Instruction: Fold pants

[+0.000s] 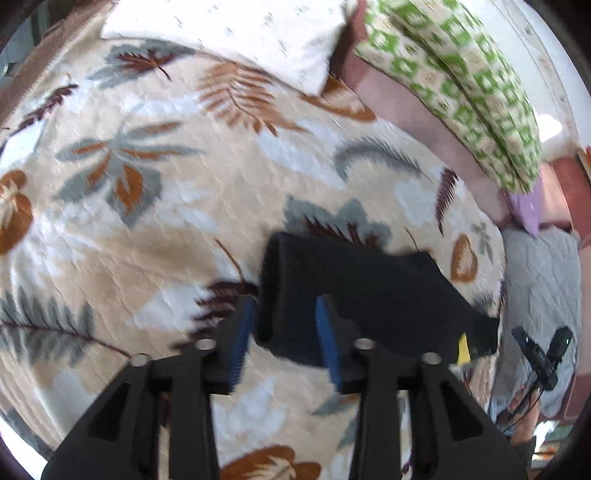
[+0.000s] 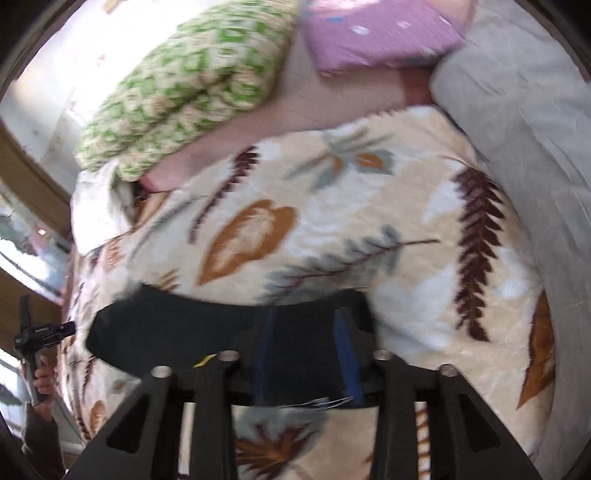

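Black folded pants point(image 1: 354, 288) lie as a compact bundle on the leaf-patterned blanket point(image 1: 155, 229), with a small yellow tag point(image 1: 462, 347) at one end. My left gripper point(image 1: 284, 301) hangs over the bundle's left end. Its blue pads point(image 1: 243, 332) stand apart and do not press the cloth. In the right wrist view the pants point(image 2: 166, 332) stretch left to right, and the yellow tag point(image 2: 205, 360) shows near the fingers. My right gripper point(image 2: 306, 314) hovers over their right part with its pads point(image 2: 347, 354) spread and nothing pinched between them.
A green-patterned pillow point(image 1: 465, 85), a white pillow point(image 1: 236, 29), a purple cushion point(image 2: 380, 33) and a grey quilt point(image 2: 517, 110) ring the blanket point(image 2: 332, 221). A person's hand holds a black device point(image 2: 37, 332) at the bed's edge; it also shows as the black device point(image 1: 543, 354).
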